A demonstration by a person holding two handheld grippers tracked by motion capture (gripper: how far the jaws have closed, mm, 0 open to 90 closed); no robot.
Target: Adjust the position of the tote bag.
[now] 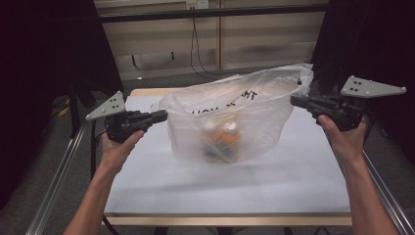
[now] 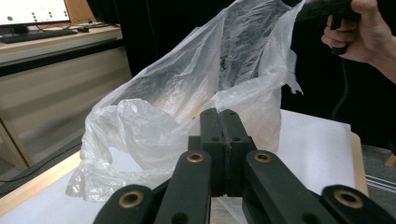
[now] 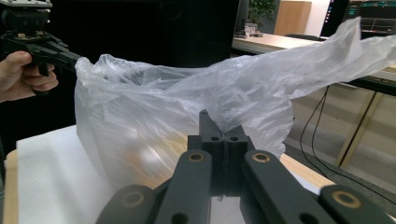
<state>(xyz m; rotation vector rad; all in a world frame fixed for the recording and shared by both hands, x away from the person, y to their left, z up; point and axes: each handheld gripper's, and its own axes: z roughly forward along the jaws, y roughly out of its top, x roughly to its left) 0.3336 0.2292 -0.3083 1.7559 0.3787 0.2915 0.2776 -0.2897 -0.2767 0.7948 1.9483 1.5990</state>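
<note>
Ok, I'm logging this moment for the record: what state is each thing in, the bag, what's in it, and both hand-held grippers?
Plastic bag: upright on the table, mouth stretched between the two grippers, bottom resting on the surface.
Contents of the bag: lying at the bottom, blurred through the plastic; something orange and white.
Left hand-held gripper: jaws shut on the bag's left edge.
Right hand-held gripper: jaws shut on the bag's right edge, held higher.

A flat table topped with a white foam sheet (image 1: 235,181), its pale wooden edge (image 1: 225,219) showing along the near side, carries a translucent white plastic bag (image 1: 230,117) with black lettering resting at its middle, blurred orange-and-white contents visible inside.
</note>
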